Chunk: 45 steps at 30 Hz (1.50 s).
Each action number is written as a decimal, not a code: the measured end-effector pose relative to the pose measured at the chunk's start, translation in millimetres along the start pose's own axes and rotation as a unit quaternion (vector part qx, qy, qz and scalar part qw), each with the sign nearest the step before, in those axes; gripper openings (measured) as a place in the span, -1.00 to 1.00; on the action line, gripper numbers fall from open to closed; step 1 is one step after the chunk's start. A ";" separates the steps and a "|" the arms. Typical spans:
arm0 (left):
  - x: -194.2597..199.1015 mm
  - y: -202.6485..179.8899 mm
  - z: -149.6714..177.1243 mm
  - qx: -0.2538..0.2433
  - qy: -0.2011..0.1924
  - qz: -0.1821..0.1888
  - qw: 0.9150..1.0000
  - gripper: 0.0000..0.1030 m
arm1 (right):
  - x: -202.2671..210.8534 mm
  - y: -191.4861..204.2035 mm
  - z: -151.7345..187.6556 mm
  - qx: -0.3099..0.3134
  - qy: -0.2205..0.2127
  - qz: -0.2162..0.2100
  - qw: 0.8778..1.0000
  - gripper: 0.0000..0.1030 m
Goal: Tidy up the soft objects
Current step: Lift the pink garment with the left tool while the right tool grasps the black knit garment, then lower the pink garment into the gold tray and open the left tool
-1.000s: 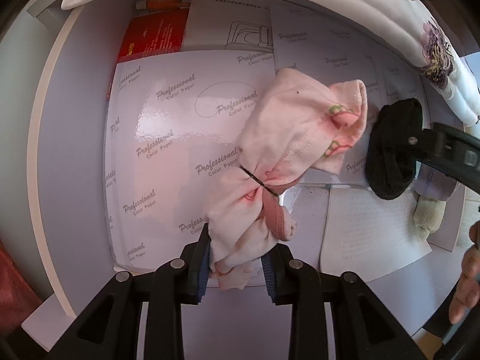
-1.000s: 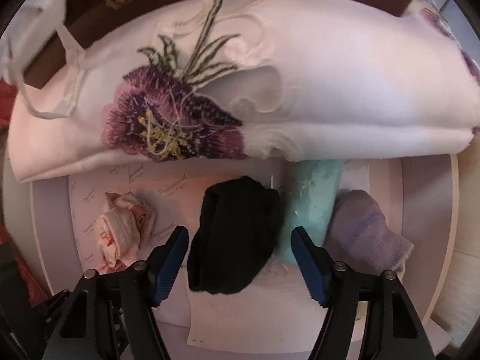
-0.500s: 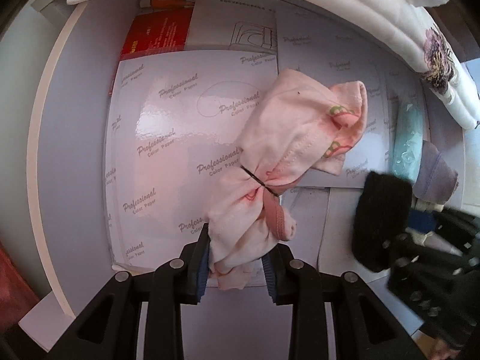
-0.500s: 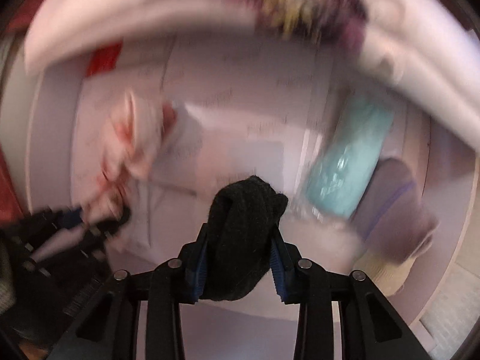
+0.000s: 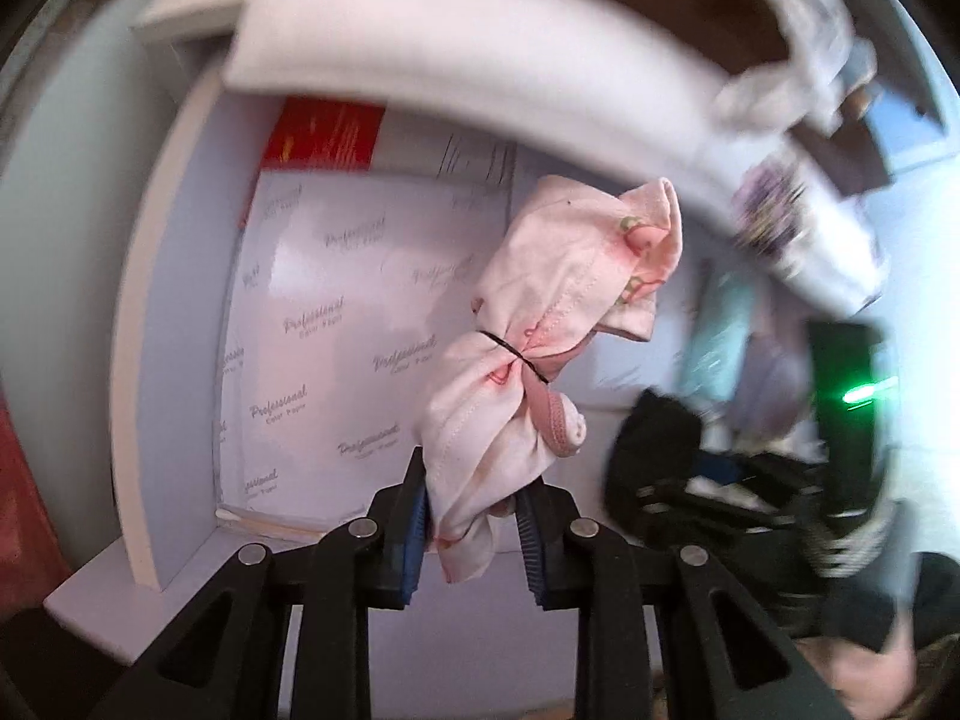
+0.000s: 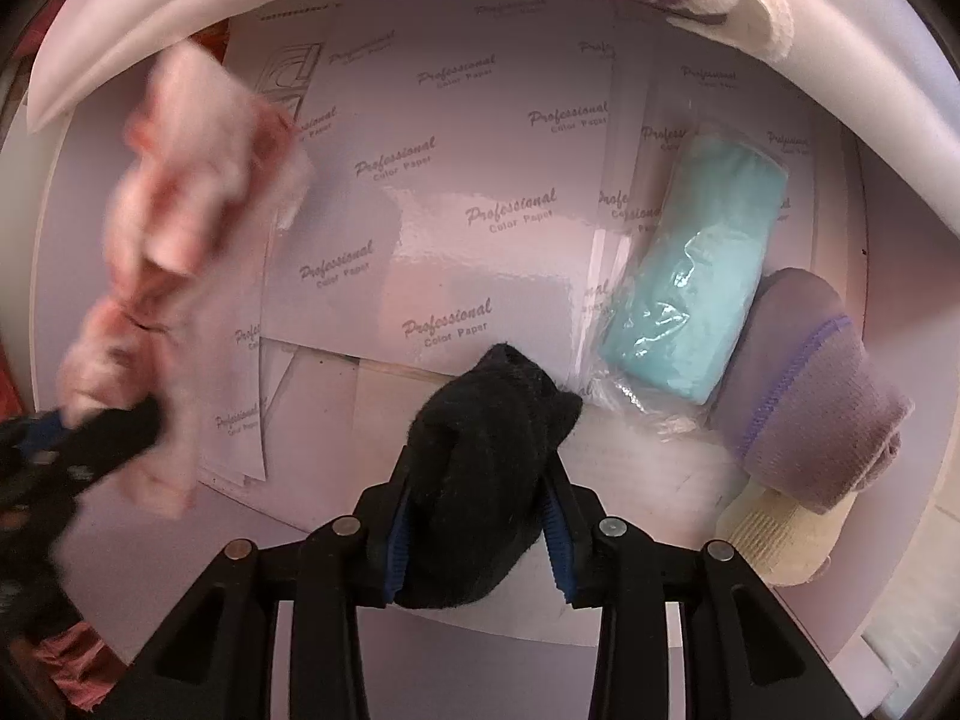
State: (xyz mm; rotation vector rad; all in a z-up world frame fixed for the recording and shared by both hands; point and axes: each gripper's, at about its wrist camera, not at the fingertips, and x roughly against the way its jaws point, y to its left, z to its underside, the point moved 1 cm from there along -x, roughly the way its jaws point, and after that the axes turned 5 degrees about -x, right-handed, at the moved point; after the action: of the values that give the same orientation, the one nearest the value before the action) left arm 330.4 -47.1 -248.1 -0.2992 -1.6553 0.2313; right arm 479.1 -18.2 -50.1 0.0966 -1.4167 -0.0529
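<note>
mid-carry, with left gripper [image 5: 474, 531] clamped on the tied pink cloth bundle [image 5: 540, 354] and right gripper [image 6: 477, 531] on the black sock [image 6: 486, 480], both lifted clear above the paper-lined shelf [image 6: 456, 192]; next, likely set down together somewhere.

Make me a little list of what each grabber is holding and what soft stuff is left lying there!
left gripper: shut on pink cloth bundle, tied with a black band
right gripper: shut on black sock
lying on the papers: teal pack in clear wrap, purple sock beside it, cream sock partly under the purple one
above: white flowered cloth
</note>
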 end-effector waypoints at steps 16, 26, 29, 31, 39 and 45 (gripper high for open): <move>119.4 4.5 -11.7 0.035 -0.129 0.132 0.982 -0.53 | 2.3 5.6 14.2 0.017 0.003 0.016 1.000 -0.20; 181.8 -24.0 -70.1 0.037 -0.203 0.187 0.960 -0.54 | 10.7 7.9 13.3 0.011 0.003 0.015 1.000 -0.21; 173.3 -29.2 -93.2 0.056 -0.189 0.185 0.963 -0.54 | 10.5 6.4 12.6 0.010 0.003 0.014 1.000 -0.20; 165.0 -29.6 -99.4 0.062 -0.179 0.173 0.967 -0.54 | 9.7 5.0 11.7 0.006 0.003 0.012 1.000 -0.20; 130.7 -36.0 -138.3 0.088 -0.161 0.145 0.972 -0.54 | 11.3 -0.1 7.3 -0.004 0.002 0.004 1.000 -0.16; 119.9 -38.5 -159.4 0.093 -0.165 0.113 0.975 -0.54 | 12.9 -4.1 5.6 -0.008 0.002 0.002 1.000 -0.16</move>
State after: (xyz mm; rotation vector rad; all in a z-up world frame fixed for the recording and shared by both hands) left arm 475.6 -48.0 -106.1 -0.3197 -1.9108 0.6327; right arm 475.6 -23.7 -36.9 0.0804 -1.4132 -0.0596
